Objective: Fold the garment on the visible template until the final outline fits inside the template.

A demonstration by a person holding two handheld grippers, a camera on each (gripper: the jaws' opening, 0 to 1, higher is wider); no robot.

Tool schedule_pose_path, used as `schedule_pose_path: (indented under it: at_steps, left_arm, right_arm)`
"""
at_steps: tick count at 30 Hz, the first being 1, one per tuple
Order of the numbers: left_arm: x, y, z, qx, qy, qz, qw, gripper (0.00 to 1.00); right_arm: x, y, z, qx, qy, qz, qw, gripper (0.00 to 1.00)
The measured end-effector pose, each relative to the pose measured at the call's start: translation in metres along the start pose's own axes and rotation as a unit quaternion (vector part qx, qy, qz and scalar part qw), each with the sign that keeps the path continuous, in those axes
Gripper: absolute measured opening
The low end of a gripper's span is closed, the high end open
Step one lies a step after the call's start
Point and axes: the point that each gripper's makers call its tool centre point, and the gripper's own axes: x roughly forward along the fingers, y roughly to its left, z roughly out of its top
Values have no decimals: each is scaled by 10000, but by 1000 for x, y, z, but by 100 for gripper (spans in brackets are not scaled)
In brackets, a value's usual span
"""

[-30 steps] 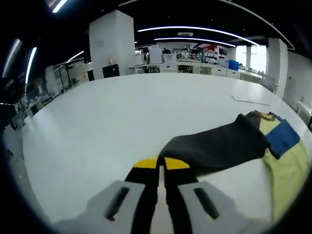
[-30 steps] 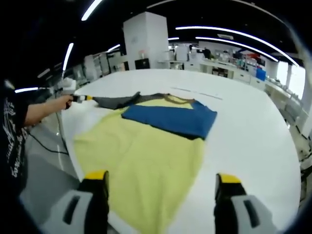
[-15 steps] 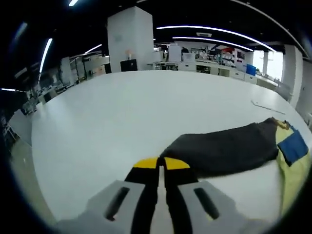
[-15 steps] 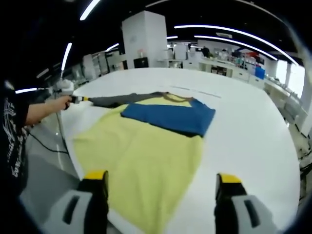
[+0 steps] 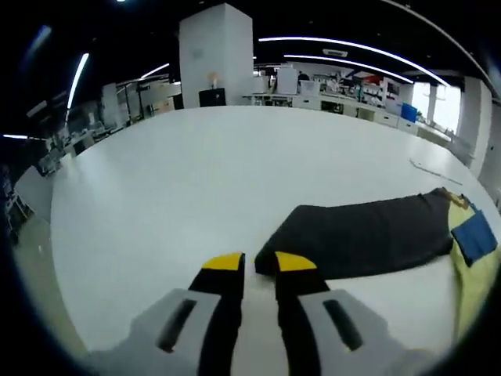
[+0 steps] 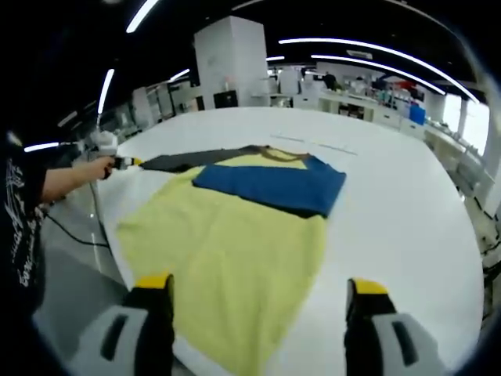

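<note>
White table [image 5: 156, 188]; left tongs [image 5: 252, 265] slightly parted at dark sleeve [image 5: 368, 235] cuff; right tongs [image 6: 258, 294] wide open above yellow garment [image 6: 227, 258].

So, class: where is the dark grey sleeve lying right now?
In the left gripper view, the dark grey sleeve lies flat on the white table, its end just beyond the left claw, running right to the yellow body.

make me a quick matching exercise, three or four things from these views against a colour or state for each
Things:
1. dark sleeve
2. folded sleeve
3. garment body
4. right gripper

Colour or state:
A. yellow, spread flat on the table
B. fingers wide apart, holding nothing
C. blue, laid across the garment
D. dark grey, stretched out sideways

Pairs: 1-D, 2-C, 3-A, 4-B
</note>
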Motion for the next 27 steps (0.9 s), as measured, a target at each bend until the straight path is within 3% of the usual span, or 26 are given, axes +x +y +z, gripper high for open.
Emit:
schedule_pose_path:
  at_steps: [8, 16, 21, 27]
  left_arm:
    - [8, -6, -4, -338, 132, -198, 9991, 24]
    - [13, -3, -12, -614, 225, -100, 9978, 16]
    - [15, -6, -17, -649, 296, -160, 9973, 13]
    - [12, -8, -16, -604, 326, -138, 9975, 8]
  right_arm:
    - [-1, 2, 1, 3, -30, 30, 10000, 92]
    - [-6, -1, 2, 66, -117, -18, 9999, 93]
    - [-11, 4, 10, 70, -369, 73, 9993, 97]
    - [-12, 3, 10, -9, -373, 93, 9993, 98]
